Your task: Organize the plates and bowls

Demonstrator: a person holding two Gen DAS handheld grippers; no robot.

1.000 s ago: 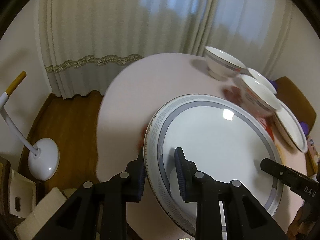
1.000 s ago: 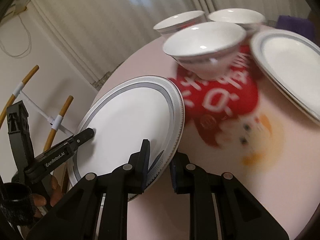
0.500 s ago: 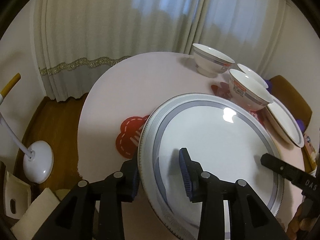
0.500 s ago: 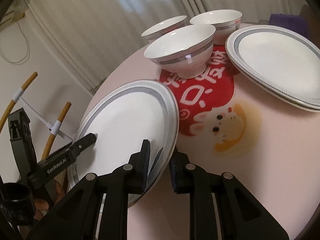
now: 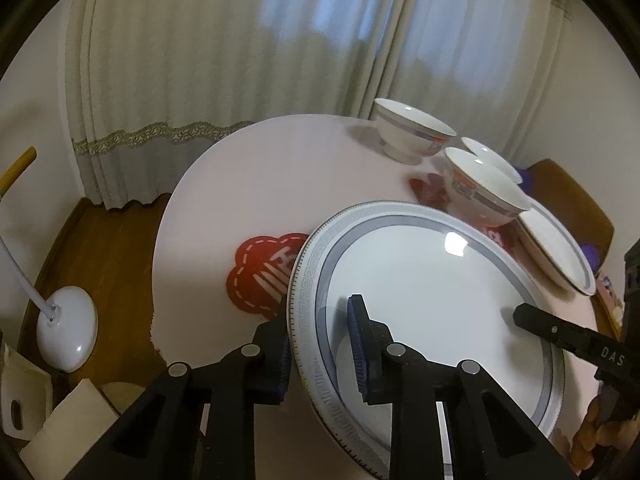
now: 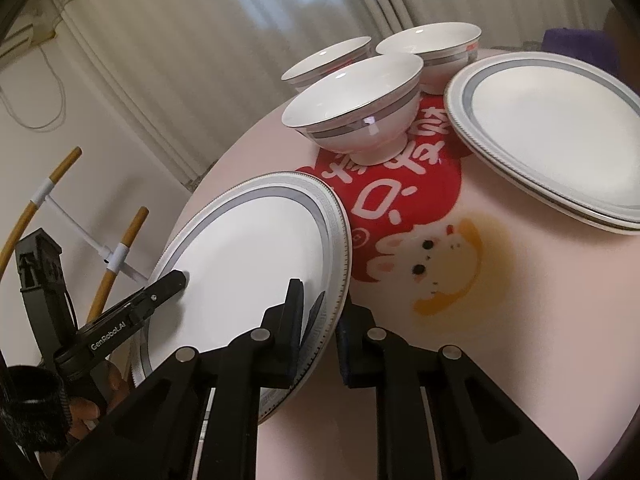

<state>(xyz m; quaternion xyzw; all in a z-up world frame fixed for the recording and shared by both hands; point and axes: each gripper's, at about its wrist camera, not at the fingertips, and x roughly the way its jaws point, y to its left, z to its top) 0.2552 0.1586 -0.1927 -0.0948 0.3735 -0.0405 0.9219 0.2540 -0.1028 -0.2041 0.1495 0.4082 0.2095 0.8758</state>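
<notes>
A large white plate with a grey-blue patterned rim is held above the round pink table. My left gripper is shut on its left rim. My right gripper is shut on its right rim and shows in the left wrist view. Three white bowls with grey bands stand at the far side. A second matching plate lies on the table to the right, seemingly on top of another.
A red printed mat with a cartoon face lies under the nearest bowl, and a red flower-shaped mat lies on the table's left. A white lamp base stands on the wood floor. Curtains hang behind. A brown chair is at right.
Both grippers have carried the plate rightward and further over the table. The red flower mat has come into view beside it. The bowls and second plate appear closer in the right wrist view.
</notes>
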